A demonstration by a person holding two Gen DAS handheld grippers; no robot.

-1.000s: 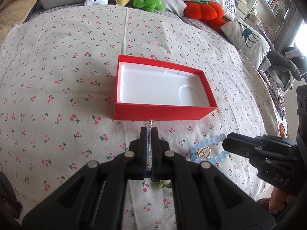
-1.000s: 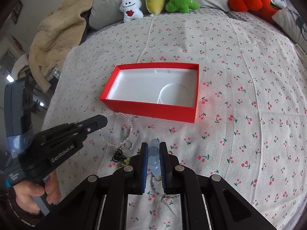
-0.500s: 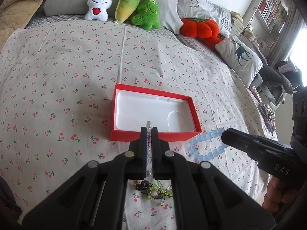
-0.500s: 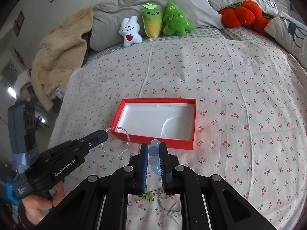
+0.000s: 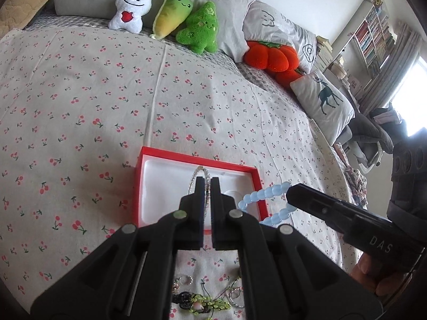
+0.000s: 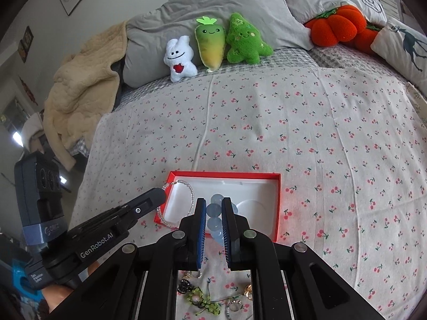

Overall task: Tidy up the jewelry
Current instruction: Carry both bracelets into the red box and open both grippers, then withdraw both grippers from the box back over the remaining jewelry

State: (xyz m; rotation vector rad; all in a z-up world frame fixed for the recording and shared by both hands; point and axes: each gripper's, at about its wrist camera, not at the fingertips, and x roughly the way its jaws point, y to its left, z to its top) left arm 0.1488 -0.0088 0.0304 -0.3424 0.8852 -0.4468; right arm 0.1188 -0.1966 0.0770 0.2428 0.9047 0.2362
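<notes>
Bracelets hang over the red box (image 6: 277,208) low in the frame; left gripper (image 5: 207,184) pinches the clear bead bracelet (image 6: 184,202), right gripper (image 6: 214,210) the blue bead bracelet (image 5: 267,194); lower each inside the rim before letting go.

- Our left gripper (image 5: 207,184) is matte black, with two flat narrow fingers and four round silver screws across its angular arms.
- Seen from the right, its side reads "GenRobot.AI" in white, and a boxy black module behind wears a grey band.
- Our right gripper (image 6: 214,205) has blue ribbed pads (image 6: 202,229).
- Its side reads "DAS".
- Bare skin shows beneath both handles.
</notes>
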